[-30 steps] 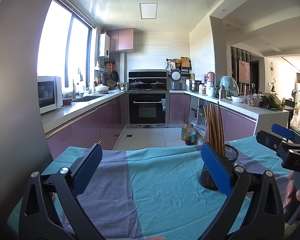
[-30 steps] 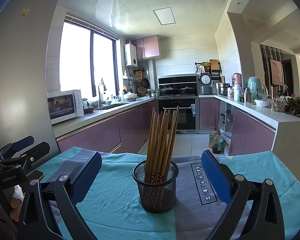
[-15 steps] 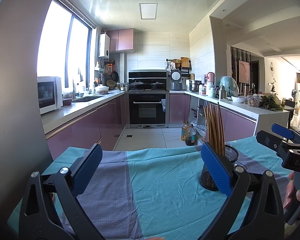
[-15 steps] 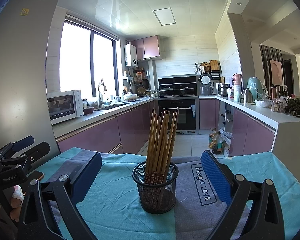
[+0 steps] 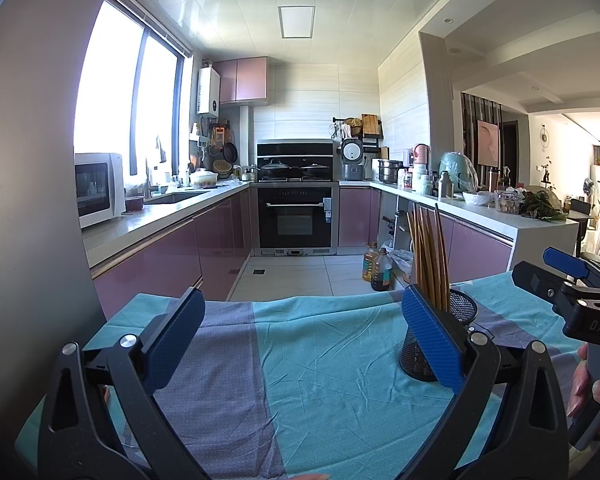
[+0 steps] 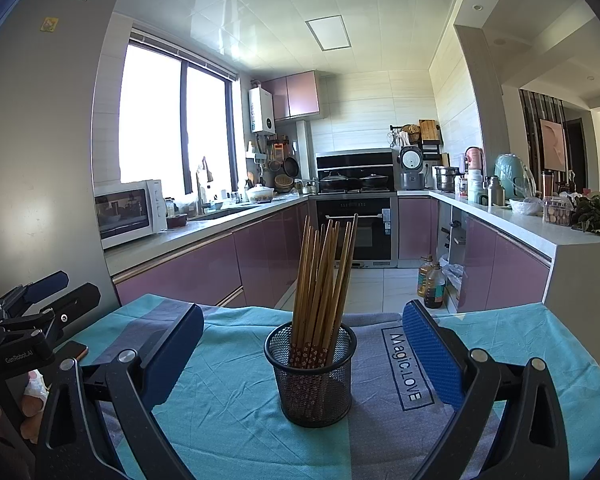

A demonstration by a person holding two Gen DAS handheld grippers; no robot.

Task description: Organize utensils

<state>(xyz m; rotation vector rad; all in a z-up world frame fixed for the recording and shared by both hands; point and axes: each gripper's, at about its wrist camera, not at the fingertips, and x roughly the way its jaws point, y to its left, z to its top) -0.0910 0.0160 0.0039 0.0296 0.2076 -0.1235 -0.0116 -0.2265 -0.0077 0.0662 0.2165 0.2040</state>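
A black mesh cup [image 6: 311,376] stands upright on a teal and purple tablecloth [image 6: 228,412]. Several wooden chopsticks [image 6: 324,272] stand in it, fanned slightly. My right gripper [image 6: 302,356] is open and empty, with the cup between and just beyond its blue pads. My left gripper [image 5: 304,340] is open and empty over bare cloth [image 5: 324,360]; the cup [image 5: 460,308] with its chopsticks [image 5: 428,256] sits partly behind its right pad. Each gripper shows at the edge of the other's view: the right one [image 5: 572,288], the left one [image 6: 32,316].
The table's far edge drops to a tiled kitchen floor [image 5: 292,276]. A grey fridge wall [image 6: 32,160] rises at the left. A phone [image 6: 74,350] lies on the cloth near the left gripper. Oil bottles [image 6: 432,284] stand on the floor beyond.
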